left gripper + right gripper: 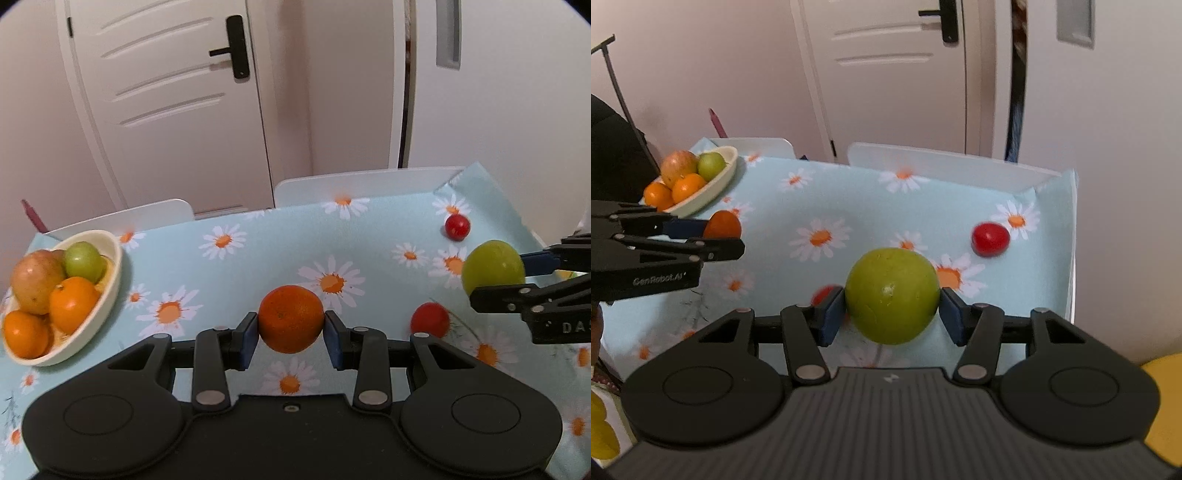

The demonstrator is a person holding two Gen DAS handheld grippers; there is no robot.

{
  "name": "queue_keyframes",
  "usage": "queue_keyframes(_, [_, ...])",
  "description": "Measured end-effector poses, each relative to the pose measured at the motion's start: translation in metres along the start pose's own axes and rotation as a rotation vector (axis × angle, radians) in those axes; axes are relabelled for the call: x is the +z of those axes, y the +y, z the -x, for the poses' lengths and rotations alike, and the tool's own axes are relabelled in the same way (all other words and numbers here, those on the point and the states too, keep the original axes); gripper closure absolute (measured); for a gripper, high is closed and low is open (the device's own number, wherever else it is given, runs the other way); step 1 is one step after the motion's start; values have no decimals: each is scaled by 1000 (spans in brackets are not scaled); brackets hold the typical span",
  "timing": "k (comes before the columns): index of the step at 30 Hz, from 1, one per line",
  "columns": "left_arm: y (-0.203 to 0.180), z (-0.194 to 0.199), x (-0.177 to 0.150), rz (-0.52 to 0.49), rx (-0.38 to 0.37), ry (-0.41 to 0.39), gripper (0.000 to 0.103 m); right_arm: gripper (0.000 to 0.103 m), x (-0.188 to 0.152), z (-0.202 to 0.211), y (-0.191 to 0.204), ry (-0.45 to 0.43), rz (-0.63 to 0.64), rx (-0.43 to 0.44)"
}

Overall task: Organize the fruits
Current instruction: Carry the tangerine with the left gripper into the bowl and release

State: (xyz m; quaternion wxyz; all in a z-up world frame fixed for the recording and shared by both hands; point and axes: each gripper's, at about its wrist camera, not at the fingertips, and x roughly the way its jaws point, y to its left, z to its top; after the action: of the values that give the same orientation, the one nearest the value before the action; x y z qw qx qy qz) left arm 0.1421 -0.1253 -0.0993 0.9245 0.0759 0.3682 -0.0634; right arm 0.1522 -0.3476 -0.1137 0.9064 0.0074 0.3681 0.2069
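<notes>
Daisy-print tablecloth (258,266) is filling my left wrist view, where my left gripper (291,338) is clamping an orange (290,318) above it, the fruit bowl (107,295) sitting far left and two red fruits (429,319) lying right. Switching to the right wrist view, I am seeing my right gripper (892,317) squeezing a green apple (892,294) over the cloth.

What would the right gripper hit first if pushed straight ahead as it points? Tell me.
Probably nothing soon: the right gripper, shut on the green apple, points over bare tablecloth toward the chair back. Depth is unclear.
</notes>
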Motion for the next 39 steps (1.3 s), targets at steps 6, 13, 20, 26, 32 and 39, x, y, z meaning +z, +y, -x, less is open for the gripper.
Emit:
queue_keyframes(6, [18, 41, 5, 37, 27, -38, 62, 33, 27, 16, 31, -31, 42, 41])
queue_keyframes(13, [60, 73, 12, 78, 79, -79, 62, 33, 58, 16, 82, -63, 80, 88])
queue_keyframes(20, [113, 94, 16, 105, 127, -101, 62, 33, 90, 11, 133, -83, 83, 118])
queue_keyframes(26, [169, 97, 23, 134, 165, -109, 62, 33, 117, -9, 176, -86, 77, 123])
queue_keyframes(32, [224, 82, 29, 136, 187, -102, 62, 33, 138, -42, 212, -76, 54, 121])
queue_keyframes(39, [267, 55, 35, 106, 180, -87, 62, 33, 153, -83, 247, -51, 29, 110])
